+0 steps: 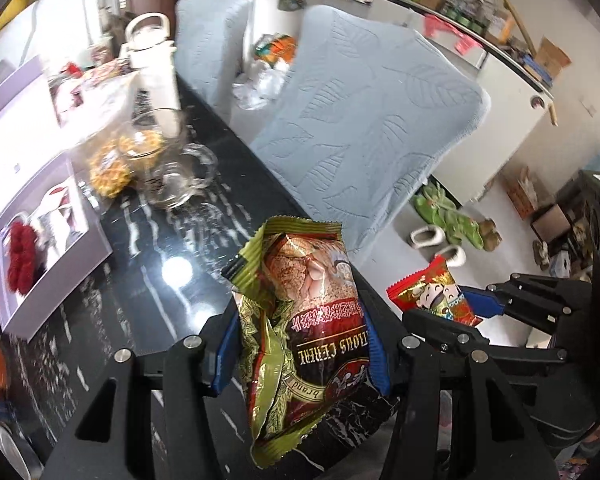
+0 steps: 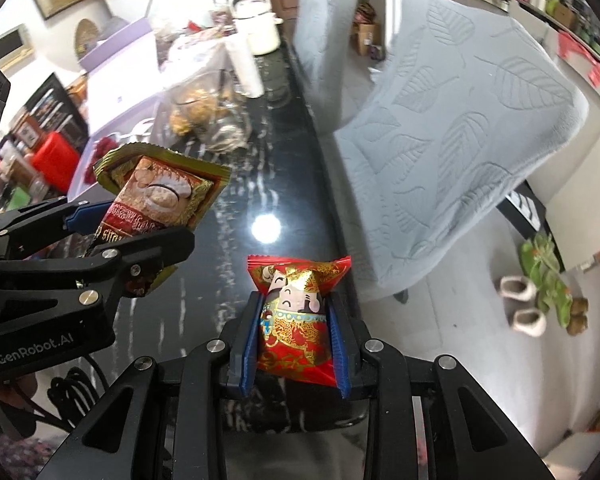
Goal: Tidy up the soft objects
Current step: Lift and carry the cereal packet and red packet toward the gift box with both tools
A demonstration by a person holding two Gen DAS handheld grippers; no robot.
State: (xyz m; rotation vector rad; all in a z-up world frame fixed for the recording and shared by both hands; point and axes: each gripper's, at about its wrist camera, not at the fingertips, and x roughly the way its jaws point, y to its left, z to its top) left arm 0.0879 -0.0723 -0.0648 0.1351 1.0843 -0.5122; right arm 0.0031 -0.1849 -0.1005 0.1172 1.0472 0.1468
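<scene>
My left gripper (image 1: pixel 300 344) is shut on a green and brown cereal packet (image 1: pixel 300 320), held above the black marble table (image 1: pixel 160 312). The packet also shows in the right wrist view (image 2: pixel 156 200), with the left gripper (image 2: pixel 112 232) around it. My right gripper (image 2: pixel 296 340) is shut on a red candy packet (image 2: pixel 296 320) with a cartoon figure, held above the table's right edge (image 2: pixel 324 184). That packet and the right gripper (image 1: pixel 456 312) show at the right of the left wrist view, the red candy packet (image 1: pixel 436 292) between its fingers.
On the table stand a glass jar (image 1: pixel 160 160) with yellow snacks, a white kettle (image 1: pixel 152 56), and a pale open box (image 1: pixel 40 216) with red items. Two grey-covered chairs (image 1: pixel 372 128) flank the table's right side. Slippers (image 1: pixel 436 240) lie on the floor.
</scene>
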